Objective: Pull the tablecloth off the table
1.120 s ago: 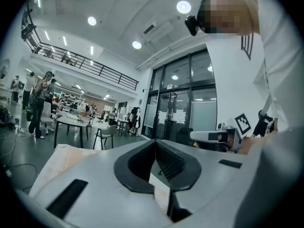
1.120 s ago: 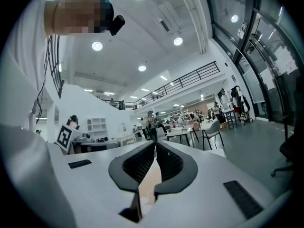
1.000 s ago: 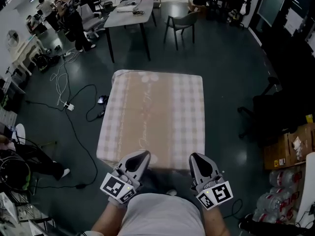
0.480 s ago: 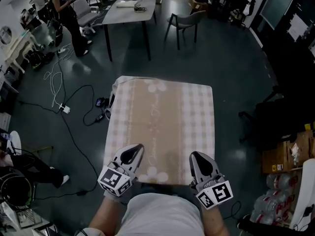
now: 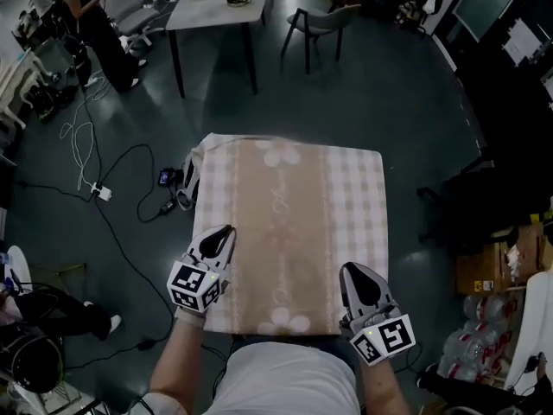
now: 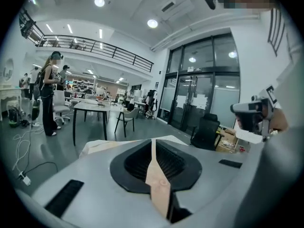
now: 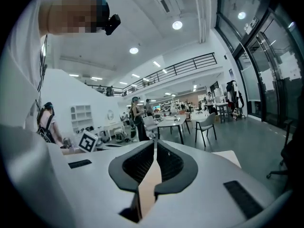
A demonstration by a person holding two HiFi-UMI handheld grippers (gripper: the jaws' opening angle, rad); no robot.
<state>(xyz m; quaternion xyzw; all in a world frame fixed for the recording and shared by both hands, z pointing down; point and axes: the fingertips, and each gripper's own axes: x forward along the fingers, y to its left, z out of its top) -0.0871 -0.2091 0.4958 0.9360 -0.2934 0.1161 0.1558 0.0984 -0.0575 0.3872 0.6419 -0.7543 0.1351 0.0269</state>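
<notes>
A beige and pink checked tablecloth lies stretched out flat in front of me, and the table under it is hidden. My left gripper is at the cloth's left edge near its front corner, shut on a fold of it. That pinched beige fold runs between the left gripper's black pads. My right gripper is at the front right corner, also shut on the cloth. A strip of cloth is clamped in the right gripper.
A grey table and a chair stand beyond the cloth. A person stands at the far left, with cables on the floor. A black chair, a cardboard box and water bottles are on the right.
The cloth's near edge has come toward me and now reaches my body. My left gripper has moved outward to the left along the cloth's side. Both stay shut on the cloth.
</notes>
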